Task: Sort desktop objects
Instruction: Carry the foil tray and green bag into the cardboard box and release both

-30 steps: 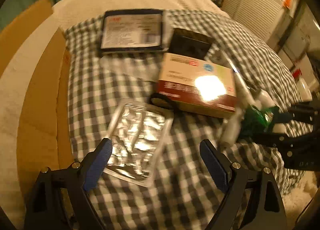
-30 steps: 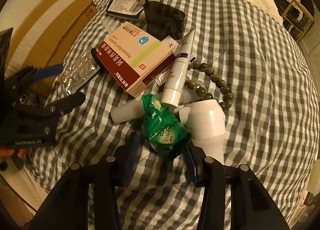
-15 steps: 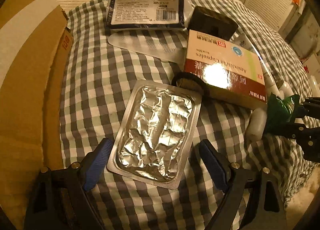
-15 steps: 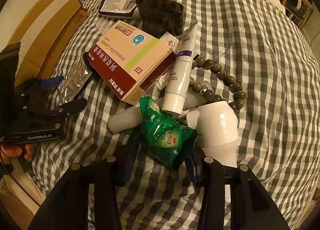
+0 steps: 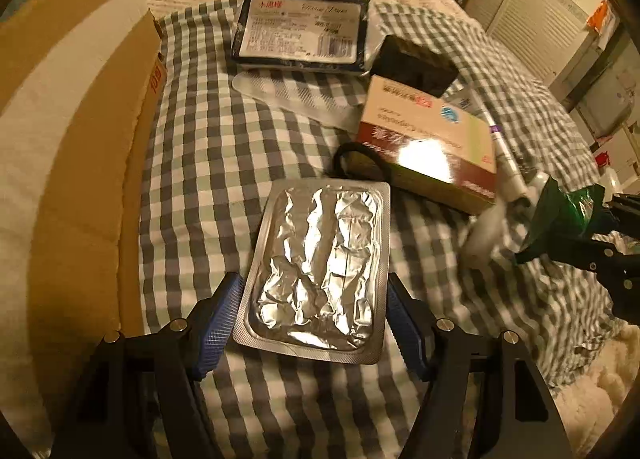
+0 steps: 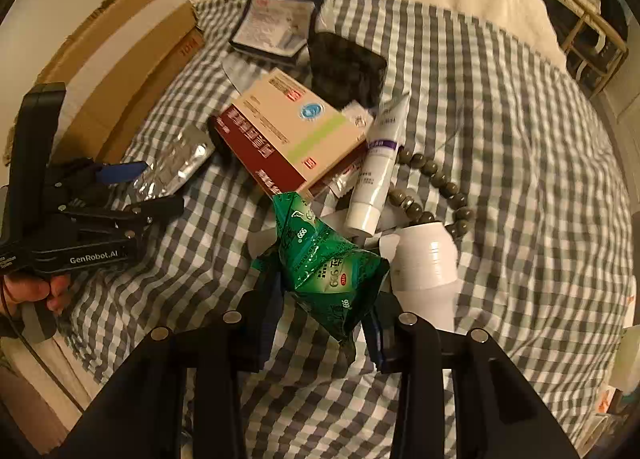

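Note:
A silver foil blister pack (image 5: 320, 263) lies flat on the checked cloth (image 5: 200, 163). My left gripper (image 5: 314, 319) straddles its near end. The jaws are closing, with the blue pads (image 5: 222, 319) right at the pack's two long edges; no bending shows. In the right wrist view the left gripper (image 6: 132, 191) sits at the left beside the pack (image 6: 172, 167). My right gripper (image 6: 322, 323) is shut on a crumpled green sachet (image 6: 324, 263) and still tightening, holding it just above the pile. From the left wrist view the sachet (image 5: 568, 207) hangs at the far right.
A red-and-cream medicine box (image 6: 288, 135), a white tube (image 6: 376, 171), a bead bracelet (image 6: 440, 183), a white bottle (image 6: 424, 263) and a black case (image 6: 344, 67) crowd the middle. A dark-edged labelled packet (image 5: 300, 31) lies at the back. A cardboard box (image 5: 80, 139) borders the left.
The left jaws have narrowed from well outside the blister pack to its edges. The right gripper has raised the green sachet slightly off the pile.

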The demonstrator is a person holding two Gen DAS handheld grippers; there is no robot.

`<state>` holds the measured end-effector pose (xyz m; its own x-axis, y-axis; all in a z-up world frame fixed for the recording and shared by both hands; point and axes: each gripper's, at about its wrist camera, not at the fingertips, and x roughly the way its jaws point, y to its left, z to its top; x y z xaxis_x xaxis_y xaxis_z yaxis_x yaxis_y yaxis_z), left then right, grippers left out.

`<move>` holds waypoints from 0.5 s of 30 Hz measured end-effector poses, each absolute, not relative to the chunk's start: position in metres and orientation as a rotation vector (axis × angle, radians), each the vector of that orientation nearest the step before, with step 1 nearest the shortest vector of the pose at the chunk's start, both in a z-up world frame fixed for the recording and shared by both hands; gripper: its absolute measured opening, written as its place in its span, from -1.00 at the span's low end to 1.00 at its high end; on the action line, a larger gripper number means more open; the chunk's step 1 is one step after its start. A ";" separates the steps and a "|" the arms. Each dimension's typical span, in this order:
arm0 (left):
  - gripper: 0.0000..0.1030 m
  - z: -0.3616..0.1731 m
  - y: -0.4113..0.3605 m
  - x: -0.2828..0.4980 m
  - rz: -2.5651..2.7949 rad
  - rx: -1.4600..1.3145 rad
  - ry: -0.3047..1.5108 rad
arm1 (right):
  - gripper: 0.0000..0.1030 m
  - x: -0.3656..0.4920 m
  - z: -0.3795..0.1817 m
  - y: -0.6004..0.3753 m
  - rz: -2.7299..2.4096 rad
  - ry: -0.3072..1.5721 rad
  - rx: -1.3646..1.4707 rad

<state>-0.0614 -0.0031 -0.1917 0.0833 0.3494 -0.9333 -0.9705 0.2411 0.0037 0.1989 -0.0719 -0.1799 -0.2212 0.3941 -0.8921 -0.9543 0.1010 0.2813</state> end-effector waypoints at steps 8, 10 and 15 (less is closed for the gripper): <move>0.39 -0.163 -0.019 -0.065 1.134 -0.807 0.955 | -0.31 0.202 -0.150 -0.086 1.411 1.121 -0.629; 0.39 -0.156 -0.020 -0.069 1.138 -0.819 0.926 | -0.31 0.203 -0.141 -0.087 1.410 1.110 -0.611; 0.39 -0.131 -0.013 -0.064 1.131 -0.819 0.842 | -0.31 0.206 -0.119 -0.088 1.406 1.079 -0.572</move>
